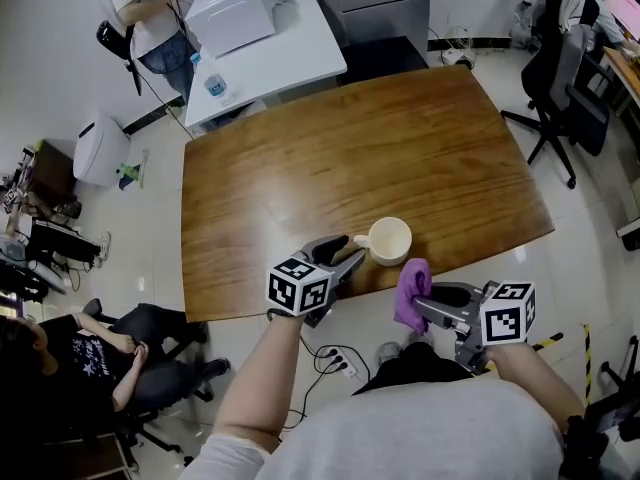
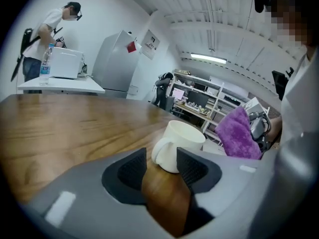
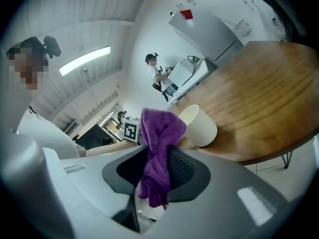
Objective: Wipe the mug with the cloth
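From the head view, the white mug [image 1: 389, 240] stands upright near the near edge of the wooden table [image 1: 350, 158] and looks empty inside. The left gripper [image 1: 345, 253] sits just beside its handle, and the right gripper [image 1: 425, 303] hangs off the edge with the purple cloth [image 1: 412, 290]. The left gripper view shows jaws spread wide, the handle just between their tips, unpinched; I'd close squarely on it to steady the mug so near that edge. The right gripper view shows jaws clamped on the bunched cloth; its loose top should meet the mug's wall.
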Action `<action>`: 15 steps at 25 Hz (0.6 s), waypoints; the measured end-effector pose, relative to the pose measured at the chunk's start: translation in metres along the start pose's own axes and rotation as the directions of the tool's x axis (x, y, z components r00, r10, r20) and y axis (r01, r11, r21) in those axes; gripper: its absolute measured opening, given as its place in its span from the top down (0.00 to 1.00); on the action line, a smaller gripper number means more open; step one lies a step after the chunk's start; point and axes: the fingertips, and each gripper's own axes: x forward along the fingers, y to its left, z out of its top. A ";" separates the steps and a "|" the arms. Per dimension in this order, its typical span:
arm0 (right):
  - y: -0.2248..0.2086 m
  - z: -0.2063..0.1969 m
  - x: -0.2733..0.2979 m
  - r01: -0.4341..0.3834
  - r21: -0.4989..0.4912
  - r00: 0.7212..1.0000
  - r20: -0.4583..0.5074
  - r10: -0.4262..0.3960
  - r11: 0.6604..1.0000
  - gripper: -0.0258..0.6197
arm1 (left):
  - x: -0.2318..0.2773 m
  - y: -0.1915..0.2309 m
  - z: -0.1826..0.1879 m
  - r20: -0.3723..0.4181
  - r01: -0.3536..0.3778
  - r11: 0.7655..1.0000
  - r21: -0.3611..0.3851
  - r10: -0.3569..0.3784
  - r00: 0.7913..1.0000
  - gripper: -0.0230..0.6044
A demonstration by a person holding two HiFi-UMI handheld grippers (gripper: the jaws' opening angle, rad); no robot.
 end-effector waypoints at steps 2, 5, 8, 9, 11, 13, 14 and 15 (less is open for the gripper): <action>-0.003 -0.001 0.003 -0.013 0.005 1.000 -0.013 0.013 1.000 0.78 | 0.010 0.003 -0.002 -0.022 0.000 1.000 0.014 0.000 1.000 0.69; -0.008 0.000 0.005 -0.023 0.009 0.999 -0.023 0.023 1.000 0.78 | 0.020 0.005 -0.002 -0.033 0.010 1.000 0.012 -0.009 0.999 0.69; -0.014 0.003 0.008 -0.035 0.020 0.999 -0.026 0.036 0.999 0.78 | 0.023 0.007 -0.004 -0.043 0.006 1.000 0.022 -0.005 0.999 0.79; -0.015 0.003 0.010 -0.039 0.022 0.999 -0.033 0.040 0.999 0.78 | 0.023 0.008 -0.005 -0.044 0.001 1.000 0.029 0.000 0.999 0.83; -0.017 0.001 0.015 -0.048 0.022 0.998 -0.049 0.049 0.999 0.78 | 0.023 0.009 -0.005 -0.040 -0.002 0.999 0.035 0.004 0.999 0.85; -0.018 0.000 0.020 -0.063 0.025 0.996 -0.062 0.065 0.998 0.78 | 0.024 0.010 -0.003 -0.027 0.002 0.999 0.033 -0.001 1.000 0.85; -0.018 0.000 0.023 -0.071 0.025 0.995 -0.070 0.073 0.997 0.78 | 0.024 0.012 -0.001 -0.019 0.002 1.000 0.031 -0.001 1.000 0.82; -0.018 -0.001 0.025 -0.079 0.025 0.994 -0.080 0.081 0.997 0.78 | 0.025 0.013 0.000 -0.015 0.002 1.000 0.029 -0.001 1.000 0.80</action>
